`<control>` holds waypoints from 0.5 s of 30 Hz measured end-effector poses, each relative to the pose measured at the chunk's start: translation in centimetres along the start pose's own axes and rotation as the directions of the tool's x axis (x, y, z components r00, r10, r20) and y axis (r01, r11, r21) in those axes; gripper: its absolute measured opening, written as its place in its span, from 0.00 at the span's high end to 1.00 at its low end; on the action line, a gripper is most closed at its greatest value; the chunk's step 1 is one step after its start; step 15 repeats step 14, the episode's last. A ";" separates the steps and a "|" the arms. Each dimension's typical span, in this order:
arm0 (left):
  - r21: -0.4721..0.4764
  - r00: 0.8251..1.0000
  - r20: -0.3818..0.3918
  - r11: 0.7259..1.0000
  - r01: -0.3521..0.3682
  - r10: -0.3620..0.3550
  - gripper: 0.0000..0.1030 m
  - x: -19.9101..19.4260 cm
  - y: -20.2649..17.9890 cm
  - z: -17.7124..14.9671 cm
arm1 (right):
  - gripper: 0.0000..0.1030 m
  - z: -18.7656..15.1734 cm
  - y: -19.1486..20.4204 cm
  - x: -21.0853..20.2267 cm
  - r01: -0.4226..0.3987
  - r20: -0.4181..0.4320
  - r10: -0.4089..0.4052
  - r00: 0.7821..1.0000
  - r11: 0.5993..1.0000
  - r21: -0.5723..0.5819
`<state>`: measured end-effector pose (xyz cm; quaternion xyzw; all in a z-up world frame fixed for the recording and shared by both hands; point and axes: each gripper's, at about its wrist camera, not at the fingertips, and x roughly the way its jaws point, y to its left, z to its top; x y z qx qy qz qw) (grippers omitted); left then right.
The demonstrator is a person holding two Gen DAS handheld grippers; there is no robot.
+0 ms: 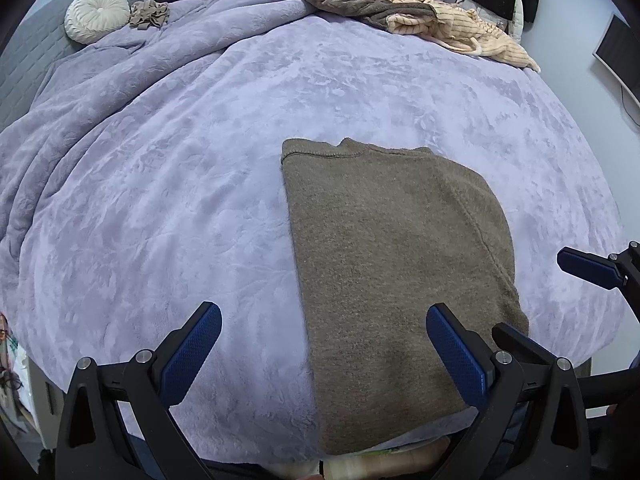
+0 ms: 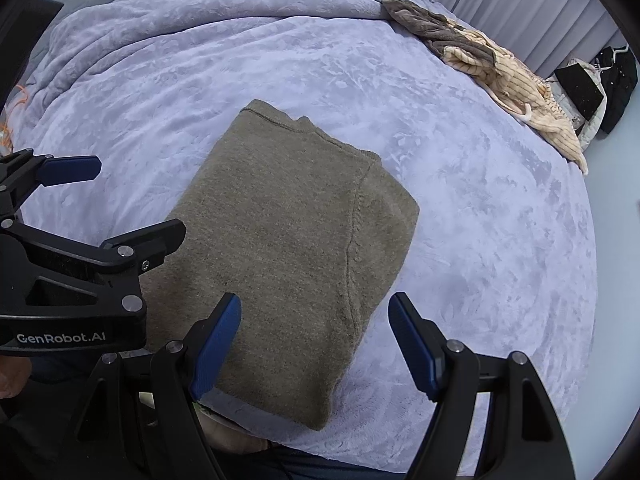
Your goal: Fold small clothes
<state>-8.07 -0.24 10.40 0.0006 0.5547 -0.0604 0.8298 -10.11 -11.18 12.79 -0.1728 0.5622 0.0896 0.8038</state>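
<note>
A brown knitted sweater (image 1: 392, 264) lies folded into a narrow rectangle on the lavender bedspread (image 1: 180, 168); it also shows in the right wrist view (image 2: 288, 240). My left gripper (image 1: 324, 344) is open and empty, hovering over the sweater's near left edge, its right finger above the cloth. My right gripper (image 2: 316, 340) is open and empty above the sweater's near end. The left gripper's body (image 2: 72, 272) shows at the left of the right wrist view. One finger of the right gripper (image 1: 588, 268) shows at the right edge of the left wrist view.
A heap of brown and cream striped clothes (image 1: 420, 16) lies at the bed's far right edge, also in the right wrist view (image 2: 500, 68). A round white cushion (image 1: 96, 14) and a small beige garment (image 1: 150, 14) lie at the far left. A monitor (image 1: 618, 60) stands at the right.
</note>
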 end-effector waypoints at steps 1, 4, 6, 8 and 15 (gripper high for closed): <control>0.002 1.000 -0.001 1.000 0.000 0.000 0.00 0.0 -0.1 0.0 | 0.23 0.0 -0.1 0.0 -0.003 0.002 0.003 1.000 1.000 0.001; 0.007 1.000 -0.004 1.000 0.003 -0.003 0.00 0.0 -0.4 0.0 | 0.23 -0.1 -0.3 0.0 -0.010 0.006 0.010 1.000 1.000 0.005; 0.008 1.000 -0.007 1.000 0.009 -0.009 0.00 0.0 -0.5 0.0 | 0.23 -0.2 -0.5 0.0 -0.015 0.010 0.015 1.000 1.000 0.011; 0.003 1.000 -0.010 1.000 0.012 -0.012 0.00 0.0 -0.6 0.1 | 0.23 -0.2 -0.8 0.1 -0.018 0.012 0.018 1.000 1.000 0.014; 0.003 1.000 -0.006 1.000 0.005 -0.005 0.00 -0.2 -0.7 0.0 | 0.23 -0.4 -1.0 0.2 -0.026 0.015 0.026 1.000 0.999 0.023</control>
